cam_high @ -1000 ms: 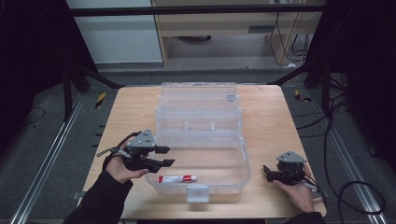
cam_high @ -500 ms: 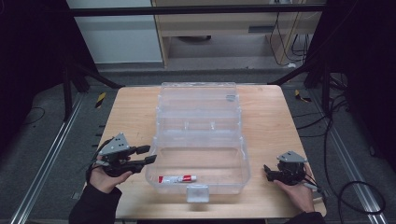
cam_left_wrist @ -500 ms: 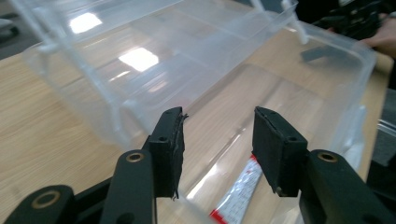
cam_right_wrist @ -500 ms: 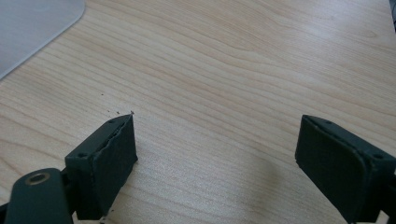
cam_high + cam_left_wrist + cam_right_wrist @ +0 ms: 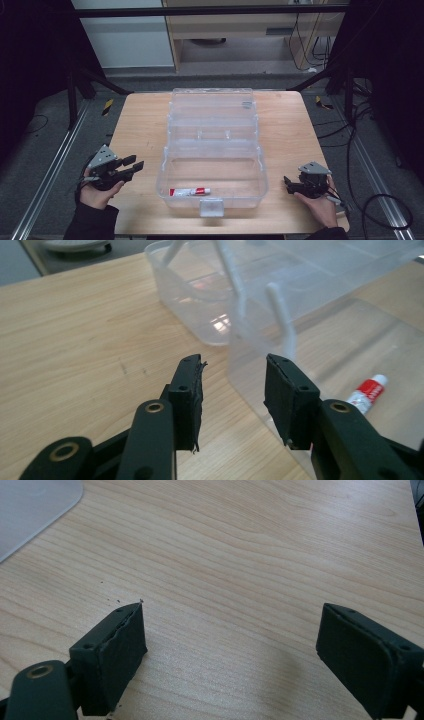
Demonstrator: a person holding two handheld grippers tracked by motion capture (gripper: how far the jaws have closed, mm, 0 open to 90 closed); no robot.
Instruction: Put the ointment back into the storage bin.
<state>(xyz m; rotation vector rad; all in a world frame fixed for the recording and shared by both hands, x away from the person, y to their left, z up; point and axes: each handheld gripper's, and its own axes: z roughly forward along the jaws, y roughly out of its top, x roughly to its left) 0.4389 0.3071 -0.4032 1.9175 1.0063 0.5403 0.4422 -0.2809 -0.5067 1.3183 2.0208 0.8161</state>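
Observation:
A clear plastic box [image 5: 212, 165] stands open in the middle of the wooden table [image 5: 290, 135], its lid [image 5: 212, 107] laid back toward the far side. A red and white tube [image 5: 190, 191] lies on the box floor near the front; the tube [image 5: 369, 391] also appears through the box wall [image 5: 280, 385] in the left gripper view. My left gripper [image 5: 132, 166] is held at the table's left edge, open and empty, jaws aimed at the box. My right gripper [image 5: 288, 183] rests low at the front right, jaws wide open over bare wood [image 5: 230, 580].
A white latch [image 5: 211, 206] hangs off the box's front wall. Black frame legs and cables stand on the floor around the table. Bare wood lies left and right of the box.
My left gripper has drawn back from the box's left wall to the table's left edge. The right gripper has stayed put. The tube lies where it was.

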